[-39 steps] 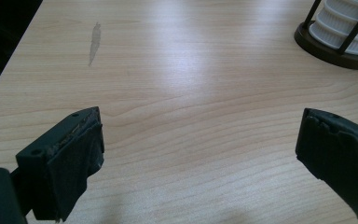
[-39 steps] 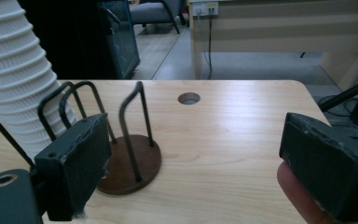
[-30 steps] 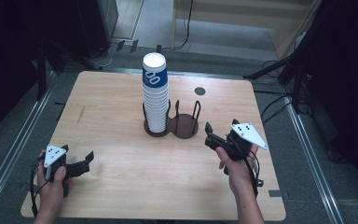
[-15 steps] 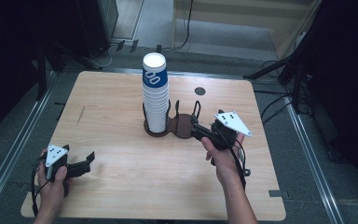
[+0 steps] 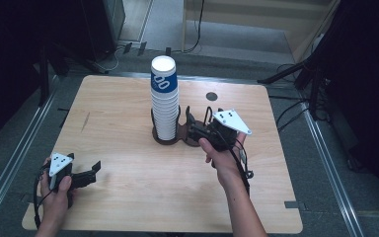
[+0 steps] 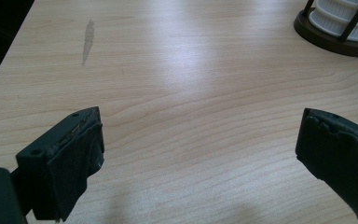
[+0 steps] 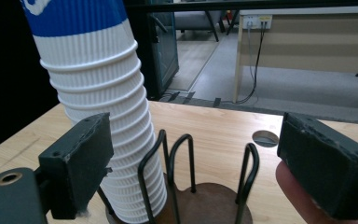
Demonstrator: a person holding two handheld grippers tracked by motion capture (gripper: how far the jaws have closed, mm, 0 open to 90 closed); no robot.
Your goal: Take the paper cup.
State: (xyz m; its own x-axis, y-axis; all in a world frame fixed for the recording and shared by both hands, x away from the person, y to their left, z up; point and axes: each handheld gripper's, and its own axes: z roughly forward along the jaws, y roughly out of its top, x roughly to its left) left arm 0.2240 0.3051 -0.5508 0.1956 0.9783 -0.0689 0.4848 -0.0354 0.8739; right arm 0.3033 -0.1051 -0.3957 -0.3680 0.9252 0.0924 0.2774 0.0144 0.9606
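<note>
Right gripper: you hold it low over the worktop, its fingers standing apart with nothing between the pads, aimed at the empty side of the wire cup holder.
Left gripper: you rest it near the worktop's near left corner, well apart from the holder; its fingers are spread wide over bare wood, holding nothing.
Cup stack: tall white ribbed paper cups, the top one banded blue, stand upright in the holder's left ring, near the worktop's middle.
Cup holder: dark round base with black wire loops, just ahead of your right gripper.
Worktop: pale wood, with a round hole beyond the holder.
</note>
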